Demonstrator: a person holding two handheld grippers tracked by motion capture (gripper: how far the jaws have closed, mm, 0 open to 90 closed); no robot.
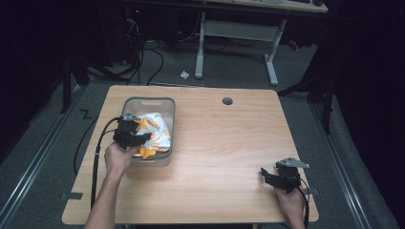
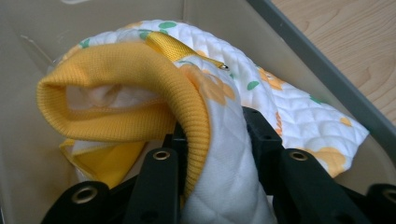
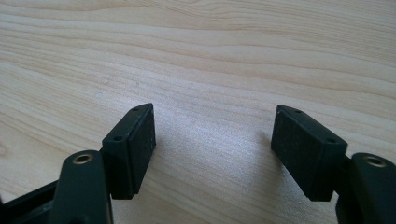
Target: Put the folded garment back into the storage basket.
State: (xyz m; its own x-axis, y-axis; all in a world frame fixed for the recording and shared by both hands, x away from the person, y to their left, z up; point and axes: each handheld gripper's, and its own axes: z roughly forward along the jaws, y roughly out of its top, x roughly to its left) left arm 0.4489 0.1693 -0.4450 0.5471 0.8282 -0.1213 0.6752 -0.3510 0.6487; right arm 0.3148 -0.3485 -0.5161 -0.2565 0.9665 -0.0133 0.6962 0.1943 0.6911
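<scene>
Quilted garment (image 1: 155, 131) sits inside the grey bin (image 1: 168, 110) near the tabletop's (image 1: 224, 138) left edge. Left gripper (image 1: 139, 139) has its jaws clamped on a fold by the yellow ribbed cuff (image 2: 121, 84), down in the bin; looks like the placing is nearly done, release left. Bin walls crowd that hand; straight up is free. Right gripper (image 1: 271, 175) rests jaws wide, empty, near the front right corner.

White quilted garment (image 2: 233, 154) with yellow ribbed cuff, crumpled in grey bin (image 1: 168, 112)

No text, label, brand, number or sign can be read anywhere.
</scene>
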